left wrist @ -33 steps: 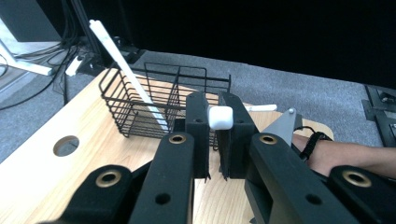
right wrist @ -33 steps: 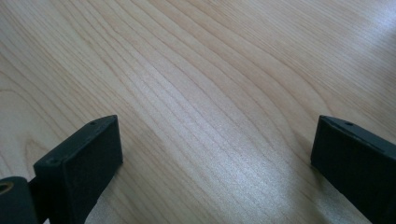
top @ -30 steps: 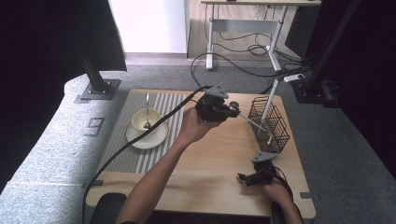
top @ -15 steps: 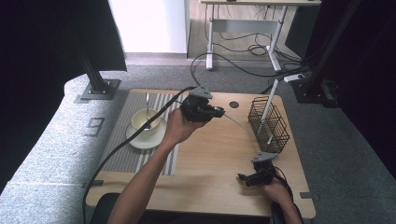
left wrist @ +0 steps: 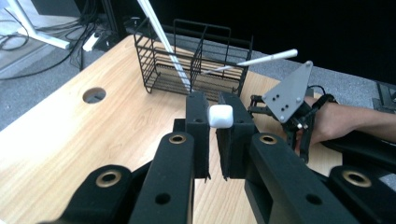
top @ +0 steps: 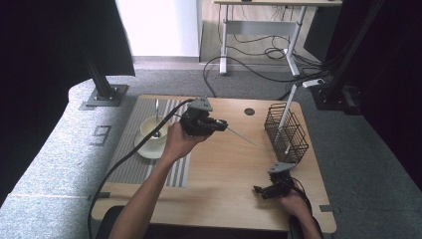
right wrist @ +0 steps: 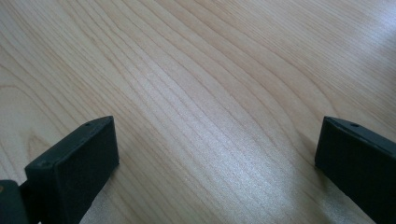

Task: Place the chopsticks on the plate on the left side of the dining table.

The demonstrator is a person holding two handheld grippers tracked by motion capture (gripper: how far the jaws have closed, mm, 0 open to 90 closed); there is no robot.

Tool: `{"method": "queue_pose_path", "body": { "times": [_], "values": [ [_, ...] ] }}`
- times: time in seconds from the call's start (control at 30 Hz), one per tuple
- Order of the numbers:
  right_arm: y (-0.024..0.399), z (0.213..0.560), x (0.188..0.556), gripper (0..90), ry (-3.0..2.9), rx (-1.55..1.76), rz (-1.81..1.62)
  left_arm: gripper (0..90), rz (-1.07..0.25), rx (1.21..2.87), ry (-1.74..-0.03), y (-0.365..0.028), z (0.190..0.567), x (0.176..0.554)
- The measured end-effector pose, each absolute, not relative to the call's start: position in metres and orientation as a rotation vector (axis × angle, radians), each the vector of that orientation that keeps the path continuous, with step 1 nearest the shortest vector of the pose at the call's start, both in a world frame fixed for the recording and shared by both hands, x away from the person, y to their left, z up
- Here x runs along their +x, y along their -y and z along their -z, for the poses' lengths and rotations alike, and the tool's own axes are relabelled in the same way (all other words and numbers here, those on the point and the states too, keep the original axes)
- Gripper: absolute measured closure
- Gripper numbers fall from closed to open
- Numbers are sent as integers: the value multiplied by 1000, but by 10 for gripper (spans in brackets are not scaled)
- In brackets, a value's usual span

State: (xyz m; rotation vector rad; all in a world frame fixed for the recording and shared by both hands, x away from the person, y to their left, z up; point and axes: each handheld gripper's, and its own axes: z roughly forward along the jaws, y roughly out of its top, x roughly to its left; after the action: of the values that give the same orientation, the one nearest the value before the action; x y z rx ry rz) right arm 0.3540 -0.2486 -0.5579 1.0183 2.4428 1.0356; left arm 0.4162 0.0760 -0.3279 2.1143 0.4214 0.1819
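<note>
My left gripper (top: pixel 223 125) hovers over the table's middle, just right of the striped mat, shut on a thin white stick (top: pixel 242 137) that juts out toward the wire basket (top: pixel 286 132). In the left gripper view (left wrist: pixel 213 106) the stick's square white end (left wrist: pixel 220 115) sits pinched between the jaws. One long white stick (left wrist: pixel 163 42) leans in the basket (left wrist: pixel 196 60) and another (left wrist: pixel 252 60) lies across it. My right gripper (top: pixel 259 190) rests near the front right edge, open, and its jaws stand wide apart over bare wood (right wrist: pixel 215 140).
A cream bowl (top: pixel 149 130) with a spoon (top: pixel 157 114) stands on a plate (top: pixel 142 151) on the striped mat (top: pixel 176 172) at the left. A round cable hole (top: pixel 249 111) lies at the back of the wooden table (top: pixel 224 199).
My left gripper has moved left, away from the basket to the mat's edge, still carrying the white stick. The right gripper has stayed put.
</note>
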Motion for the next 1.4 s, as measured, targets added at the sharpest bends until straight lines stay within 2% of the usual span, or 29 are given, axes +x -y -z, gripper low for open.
{"method": "queue_pose_path", "body": {
  "times": [0.53,0.77,1.27,1.4],
  "values": [
    [250,555,355,18,-2478,1013,-1013,835,-102,2120,-473,-97,362,409],
    [248,544,354,97,-2479,991,-1079,835,-66,2133,-463,-97,373,404],
    [229,517,361,147,-2469,905,-1181,835,12,2119,-447,-95,384,400],
    [220,511,365,195,-2480,880,-1219,835,22,2119,-441,-94,384,399]
  ]
}}
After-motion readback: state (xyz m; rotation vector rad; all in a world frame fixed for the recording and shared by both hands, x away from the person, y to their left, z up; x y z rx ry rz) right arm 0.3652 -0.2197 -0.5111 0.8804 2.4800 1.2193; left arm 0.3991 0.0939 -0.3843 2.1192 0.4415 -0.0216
